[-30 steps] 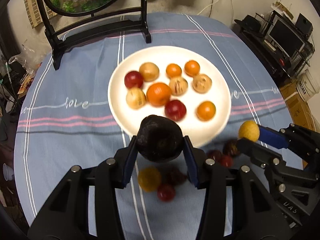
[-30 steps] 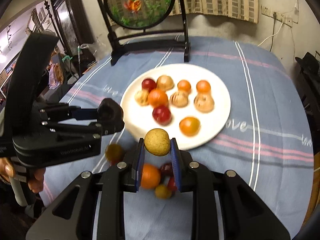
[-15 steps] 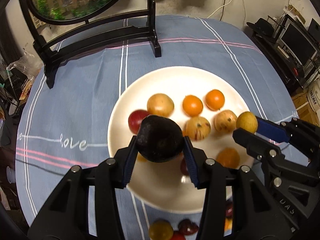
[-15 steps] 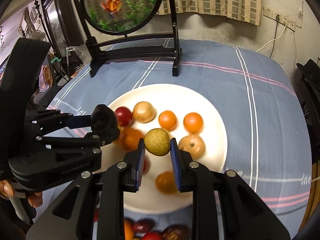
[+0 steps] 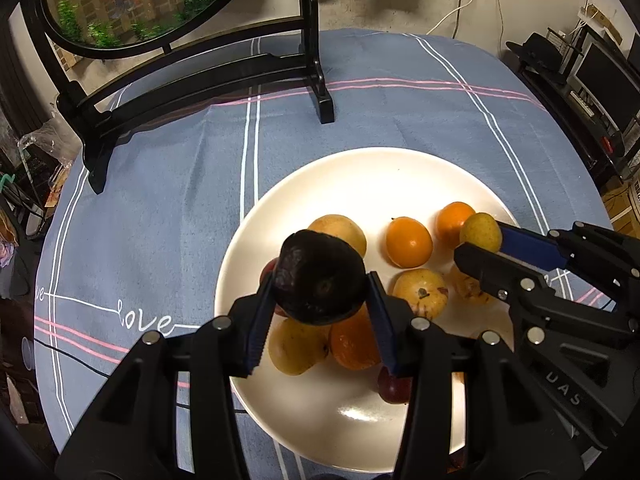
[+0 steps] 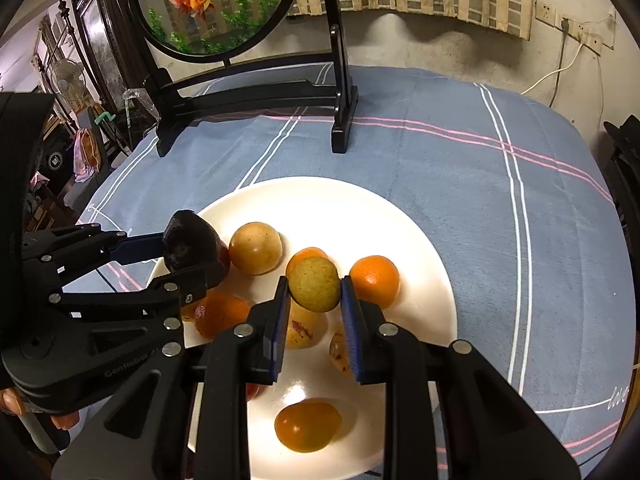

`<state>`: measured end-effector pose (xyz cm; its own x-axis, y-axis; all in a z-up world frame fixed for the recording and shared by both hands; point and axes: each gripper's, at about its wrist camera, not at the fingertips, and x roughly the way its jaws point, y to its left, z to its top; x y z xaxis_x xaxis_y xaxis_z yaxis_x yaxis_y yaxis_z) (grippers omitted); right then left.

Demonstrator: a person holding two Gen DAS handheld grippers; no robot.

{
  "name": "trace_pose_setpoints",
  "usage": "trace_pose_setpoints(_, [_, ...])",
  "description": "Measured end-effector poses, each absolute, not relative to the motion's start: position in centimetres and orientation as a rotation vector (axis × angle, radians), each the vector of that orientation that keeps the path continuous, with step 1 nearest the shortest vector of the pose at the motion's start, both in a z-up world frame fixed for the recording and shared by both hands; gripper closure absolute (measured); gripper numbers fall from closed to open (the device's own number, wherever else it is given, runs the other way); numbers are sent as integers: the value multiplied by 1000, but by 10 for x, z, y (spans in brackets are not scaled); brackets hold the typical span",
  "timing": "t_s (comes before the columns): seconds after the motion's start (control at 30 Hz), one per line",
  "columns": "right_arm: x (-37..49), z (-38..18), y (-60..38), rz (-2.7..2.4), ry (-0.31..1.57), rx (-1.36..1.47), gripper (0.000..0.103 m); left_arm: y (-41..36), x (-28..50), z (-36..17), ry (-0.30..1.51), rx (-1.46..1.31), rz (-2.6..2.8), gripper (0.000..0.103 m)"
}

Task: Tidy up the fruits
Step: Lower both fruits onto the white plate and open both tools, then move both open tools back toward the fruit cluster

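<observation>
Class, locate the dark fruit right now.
The dark fruit is clamped in the left gripper, above the white plate's left side, over the orange and yellow fruits.

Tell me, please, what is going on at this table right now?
A person is sorting fruit with a handheld claw in each hand. The left claw grips a dark fruit and the right claw grips a yellow-green fruit. Both hang over the white plate, which already holds oranges and other fruit. Neither has been let go.
</observation>
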<state>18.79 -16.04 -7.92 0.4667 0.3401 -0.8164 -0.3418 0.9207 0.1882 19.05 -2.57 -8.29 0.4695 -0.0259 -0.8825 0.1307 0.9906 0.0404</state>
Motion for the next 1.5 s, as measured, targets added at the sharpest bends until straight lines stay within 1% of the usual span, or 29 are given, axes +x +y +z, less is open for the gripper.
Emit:
trace_pose_setpoints(0.53, [196, -81, -154, 409, 1023, -9, 77, -25, 193, -84, 1077, 115, -87, 56])
trace_pose_setpoints(0.6, [197, -81, -156, 397, 1031, 2, 75, -24, 192, -82, 1071, 114, -84, 53])
trace_pose_setpoints(0.67, [196, -79, -160, 396, 1026, 23, 75, -23, 192, -80, 1059, 111, -79, 45])
trace_pose_setpoints(0.77, [195, -77, -163, 394, 1026, 30, 73, -21, 190, -76, 1054, 105, -84, 38])
trace_pose_setpoints(1.1, [173, -59, -174, 396, 1007, 44, 73, -12, 173, -58, 1035, 79, -86, 37])
trace_pose_setpoints(1.37, [119, -35, -198, 388, 963, 56, 74, 10, 134, -26, 989, 35, -92, 34])
trace_pose_setpoints(1.4, [109, -34, -201, 385, 959, 59, 74, 14, 127, -24, 983, 30, -95, 34])
trace_pose_setpoints(1.47, [85, -35, -207, 388, 958, 70, 74, 22, 111, -22, 977, 26, -98, 27])
trace_pose_setpoints(1.5, [71, -37, -209, 387, 959, 68, 74, 26, 103, -23, 978, 24, -96, 27])
